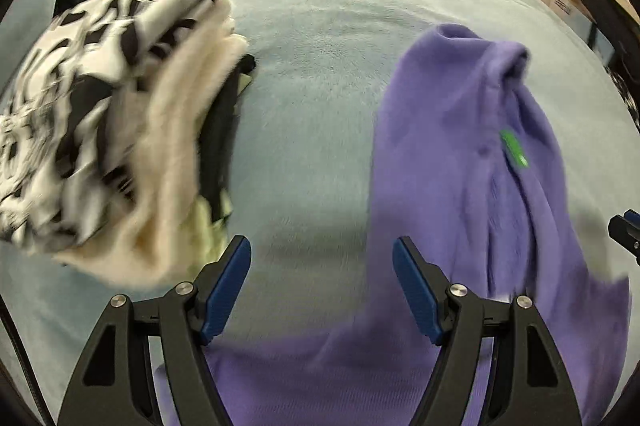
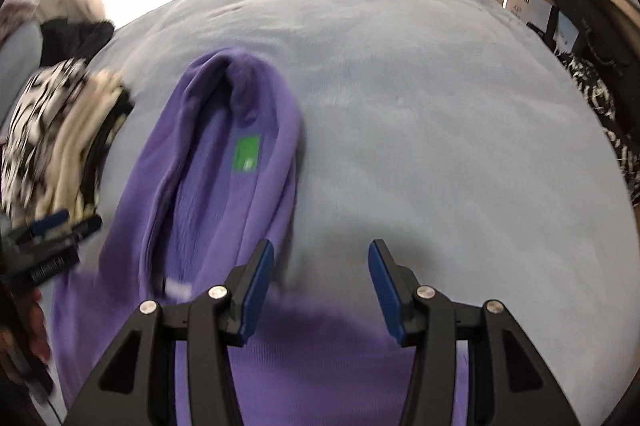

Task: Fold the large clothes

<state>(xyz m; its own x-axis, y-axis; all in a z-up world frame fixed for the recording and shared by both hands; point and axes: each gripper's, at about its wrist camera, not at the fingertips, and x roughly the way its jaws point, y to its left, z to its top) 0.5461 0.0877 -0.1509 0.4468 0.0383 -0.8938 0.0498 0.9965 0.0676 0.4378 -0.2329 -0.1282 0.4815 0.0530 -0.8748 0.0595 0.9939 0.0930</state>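
Fingers: left gripper (image 1: 322, 284) and right gripper (image 2: 321, 288) both spread apart, nothing between the blue pads. Purple fleece hooded garment (image 2: 224, 162): lying along the pale grey-blue plush bedcover (image 2: 420, 130), near its front edge. Stack of folded clothes, black-and-white patterned piece on top (image 1: 92, 114): at left edge.

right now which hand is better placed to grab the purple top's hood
Probably right. In its view the hood lies just ahead and left of the open right gripper. The left gripper, also open and empty, sits nearer the folded pile, hood off to the side.
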